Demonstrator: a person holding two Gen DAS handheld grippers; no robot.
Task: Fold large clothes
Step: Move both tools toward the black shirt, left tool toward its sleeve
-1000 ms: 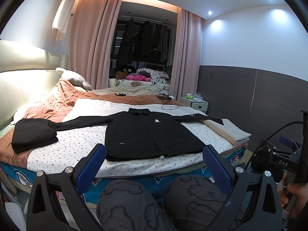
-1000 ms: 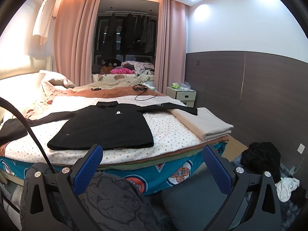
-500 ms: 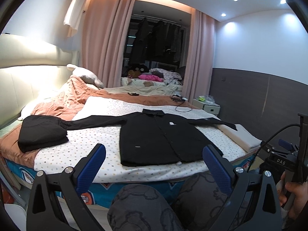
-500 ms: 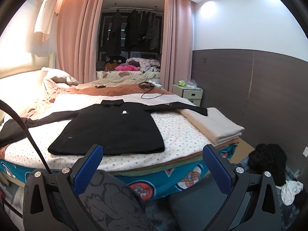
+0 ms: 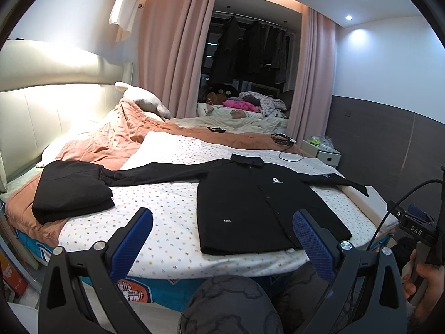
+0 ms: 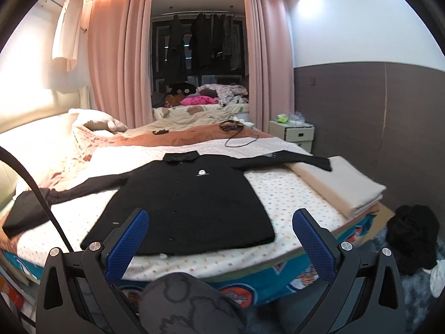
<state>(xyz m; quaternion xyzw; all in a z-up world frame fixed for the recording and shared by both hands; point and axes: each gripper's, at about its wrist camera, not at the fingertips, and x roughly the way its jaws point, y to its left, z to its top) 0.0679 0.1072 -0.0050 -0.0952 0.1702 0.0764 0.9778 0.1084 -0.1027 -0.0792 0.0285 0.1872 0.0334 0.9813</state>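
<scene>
A black button-up shirt [image 5: 258, 203] [image 6: 189, 203] lies flat and face up on the dotted sheet, sleeves spread out to both sides. Its left sleeve runs to a folded black garment [image 5: 72, 189] near the bed's left edge. My left gripper [image 5: 222, 233] is open, held off the near edge of the bed, short of the shirt's hem. My right gripper [image 6: 221, 232] is open too, with nothing between its blue pads, also just before the hem. The person's patterned knees [image 5: 230, 303] show below both grippers.
A folded beige blanket [image 6: 339, 183] lies on the bed's right edge under the right sleeve. A black cable [image 6: 236, 136] lies behind the collar. An orange duvet [image 5: 116, 139] is bunched at the left. A nightstand [image 6: 292, 133] and a dark pile on the floor [image 6: 411, 236] are at the right.
Both grippers have risen and moved closer to the bed, so the shirt looks larger. The left view has swung leftward. The shirt has not moved.
</scene>
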